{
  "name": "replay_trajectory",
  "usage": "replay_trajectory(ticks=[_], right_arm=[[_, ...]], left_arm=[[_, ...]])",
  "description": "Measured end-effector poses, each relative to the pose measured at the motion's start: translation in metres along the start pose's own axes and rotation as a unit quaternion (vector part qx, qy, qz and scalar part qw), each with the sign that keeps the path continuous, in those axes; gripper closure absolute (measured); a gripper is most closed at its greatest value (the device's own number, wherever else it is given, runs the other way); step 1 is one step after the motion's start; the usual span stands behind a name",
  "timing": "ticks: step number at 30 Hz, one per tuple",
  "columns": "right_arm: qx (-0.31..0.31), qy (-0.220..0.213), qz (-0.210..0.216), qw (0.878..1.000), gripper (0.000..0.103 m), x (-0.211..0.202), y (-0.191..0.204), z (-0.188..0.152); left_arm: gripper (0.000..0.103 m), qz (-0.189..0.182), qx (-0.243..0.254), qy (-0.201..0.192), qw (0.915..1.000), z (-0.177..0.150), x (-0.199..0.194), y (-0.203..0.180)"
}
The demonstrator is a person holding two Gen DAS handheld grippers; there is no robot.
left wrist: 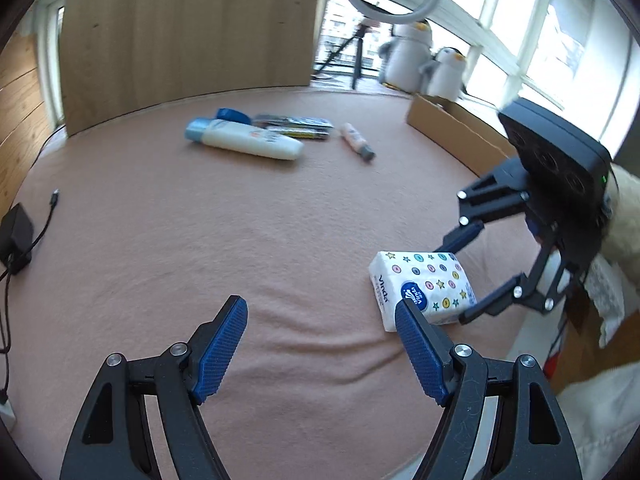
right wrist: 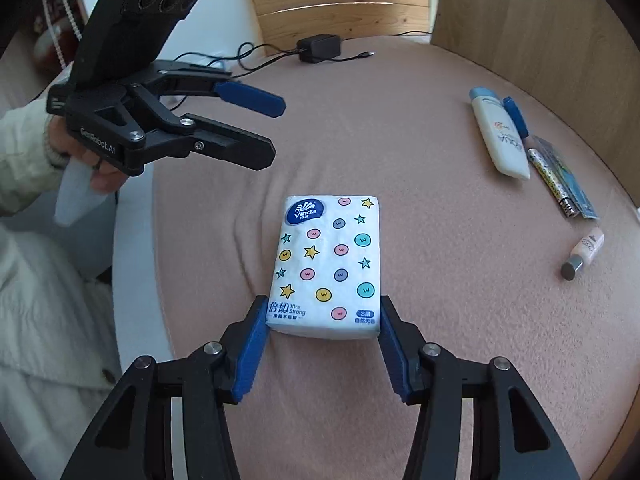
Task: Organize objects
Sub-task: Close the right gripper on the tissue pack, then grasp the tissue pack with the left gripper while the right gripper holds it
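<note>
Both pads of the right tongs (right wrist: 324, 350) clasp the tissue pack (right wrist: 326, 268) near the bed's (right wrist: 440, 360) edge; left tongs (left wrist: 320, 354) hang released. Next, I judge: lift it toward the box (left wrist: 452, 130).

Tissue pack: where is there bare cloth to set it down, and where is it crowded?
Free: the wide pink cloth between the tissue pack and the black charger, below the lotion bottle. Crowded: the far cluster where that bottle, a flat packet and a small tube lie close together, beside the cardboard box.
</note>
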State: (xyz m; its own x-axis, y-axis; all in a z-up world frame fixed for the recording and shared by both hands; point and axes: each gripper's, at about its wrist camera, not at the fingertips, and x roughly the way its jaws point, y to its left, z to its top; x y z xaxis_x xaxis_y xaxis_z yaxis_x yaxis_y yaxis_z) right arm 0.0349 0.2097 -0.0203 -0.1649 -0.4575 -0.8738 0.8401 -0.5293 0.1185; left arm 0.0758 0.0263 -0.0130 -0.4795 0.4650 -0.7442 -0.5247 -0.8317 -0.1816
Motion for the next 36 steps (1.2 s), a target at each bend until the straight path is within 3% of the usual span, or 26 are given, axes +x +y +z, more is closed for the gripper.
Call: replay_trajectory(ticks=[5, 8, 12, 15, 26, 36], right_arm=[[-0.115, 0.071, 0.087, 0.987, 0.054, -0.006, 0.012, -0.02], [-0.178, 0.091, 0.088, 0.976, 0.054, -0.006, 0.018, -0.023], [-0.218, 0.113, 0.093, 0.965, 0.054, -0.002, 0.022, -0.018], [-0.227, 0.12, 0.097, 0.962, 0.054, 0.001, 0.022, -0.015], [-0.224, 0.129, 0.085, 0.962, 0.055, 0.004, 0.026, -0.009], [-0.236, 0.108, 0.036, 0.965, 0.056, -0.03, 0.03, 0.009]], left_arm=[[0.024, -0.082, 0.104, 0.02, 0.991, -0.008, 0.015, -0.045], [0.024, -0.12, 0.139, 0.027, 0.9827, -0.009, 0.025, -0.068], [0.025, -0.135, 0.151, 0.034, 0.9786, -0.01, 0.034, -0.079], [0.036, -0.146, 0.152, 0.044, 0.9766, -0.01, 0.039, -0.083], [0.041, -0.141, 0.151, 0.033, 0.9779, -0.006, 0.036, -0.087], [0.041, -0.111, 0.174, 0.001, 0.9785, 0.032, 0.003, -0.101]])
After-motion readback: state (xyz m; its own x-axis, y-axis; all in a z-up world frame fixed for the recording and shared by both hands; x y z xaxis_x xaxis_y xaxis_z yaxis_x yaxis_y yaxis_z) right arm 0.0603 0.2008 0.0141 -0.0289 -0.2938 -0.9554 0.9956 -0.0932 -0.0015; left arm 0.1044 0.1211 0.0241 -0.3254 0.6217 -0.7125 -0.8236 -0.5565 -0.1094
